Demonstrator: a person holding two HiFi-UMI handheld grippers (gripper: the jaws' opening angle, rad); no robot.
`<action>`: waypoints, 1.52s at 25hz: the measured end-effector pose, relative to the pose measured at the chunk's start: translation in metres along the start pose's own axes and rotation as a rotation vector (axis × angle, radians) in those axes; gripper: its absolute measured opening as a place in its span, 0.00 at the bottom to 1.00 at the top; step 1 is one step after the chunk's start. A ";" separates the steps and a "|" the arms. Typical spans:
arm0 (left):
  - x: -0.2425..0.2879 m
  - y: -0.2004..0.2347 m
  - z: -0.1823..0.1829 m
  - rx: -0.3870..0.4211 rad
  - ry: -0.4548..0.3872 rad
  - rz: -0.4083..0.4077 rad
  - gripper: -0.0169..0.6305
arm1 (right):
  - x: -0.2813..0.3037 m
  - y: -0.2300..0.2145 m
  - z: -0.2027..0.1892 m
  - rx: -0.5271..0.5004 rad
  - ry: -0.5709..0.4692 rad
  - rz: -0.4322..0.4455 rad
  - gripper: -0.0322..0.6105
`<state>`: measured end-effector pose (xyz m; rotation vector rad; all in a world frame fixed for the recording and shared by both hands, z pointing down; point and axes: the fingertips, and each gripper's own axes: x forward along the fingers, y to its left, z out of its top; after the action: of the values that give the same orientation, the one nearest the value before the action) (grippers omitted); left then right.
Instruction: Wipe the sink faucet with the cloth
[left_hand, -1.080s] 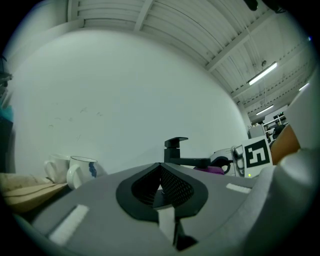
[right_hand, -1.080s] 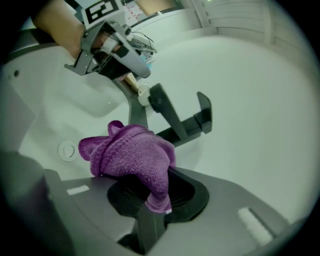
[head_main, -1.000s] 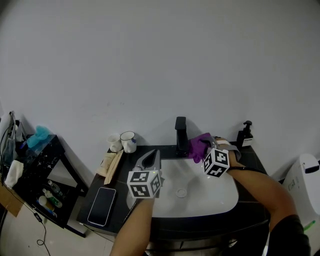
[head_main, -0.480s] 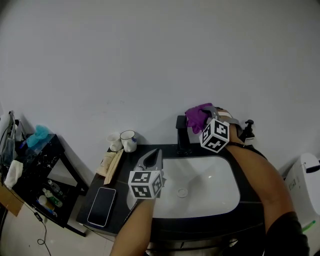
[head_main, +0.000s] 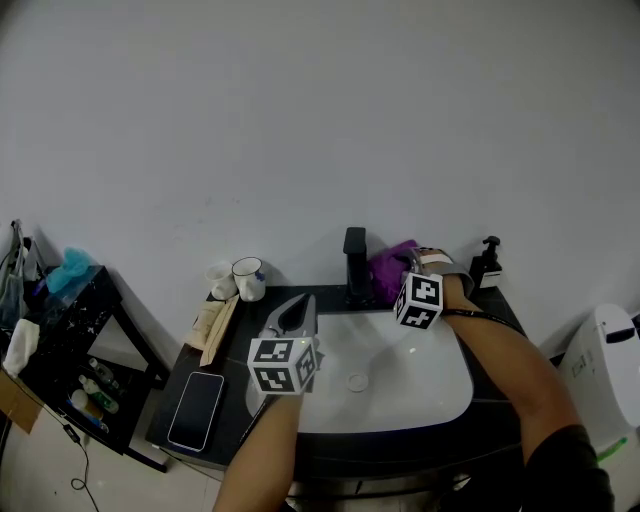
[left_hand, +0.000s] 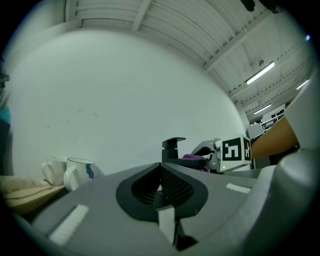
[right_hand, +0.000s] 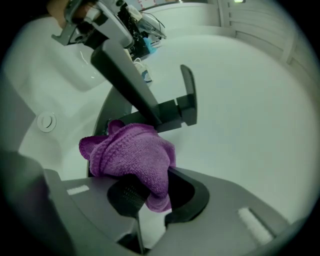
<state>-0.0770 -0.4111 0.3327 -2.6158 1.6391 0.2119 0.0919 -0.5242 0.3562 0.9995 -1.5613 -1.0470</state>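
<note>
Right gripper (head_main: 400, 272) is clamped on the purple cloth (head_main: 388, 266). In the right gripper view the cloth (right_hand: 131, 154) is bunched up between the jaws, and most of the wad sticks out past the tips toward the middle left of the frame. The right gripper (right_hand: 150, 192) has a solid pinch on the lower end of it.

The cloth sits right up against the black faucet (head_main: 355, 263), on its right side in the head view, a bit above center frame. From the right gripper view the faucet (right_hand: 172, 111) runs diagonally from the upper left to the center, with the cloth tucked just under it, low down by its base. It looks like they're touching, but I can't swear to it.

Left gripper (head_main: 296, 318) hangs over the left edge of the white sink (head_main: 420, 400), lower center of the head view, well apart from the faucet. In its own view the left gripper (left_hand: 161, 172) has its jaws together with nothing between them.

Other stuff on the dark desk (head_main: 500, 318): a mug (head_main: 249, 278) and a white cup (head_main: 220, 281) left of the faucet, a phone (head_main: 196, 408) lying flat at lower left, and a soap dispenser (head_main: 487, 262) over on the right.
</note>
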 end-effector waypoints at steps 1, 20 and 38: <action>0.000 0.001 0.000 -0.001 -0.001 0.002 0.05 | 0.001 0.008 -0.001 0.000 0.002 0.014 0.16; -0.028 0.055 0.040 0.138 -0.123 0.244 0.05 | -0.086 0.098 0.124 1.423 -0.389 0.427 0.16; -0.074 0.088 0.081 0.257 -0.280 0.454 0.05 | 0.001 -0.021 0.167 2.132 -0.562 0.004 0.16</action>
<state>-0.1952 -0.3743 0.2659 -1.9069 1.9725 0.3384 -0.0686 -0.5054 0.3097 1.9516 -2.9822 1.0315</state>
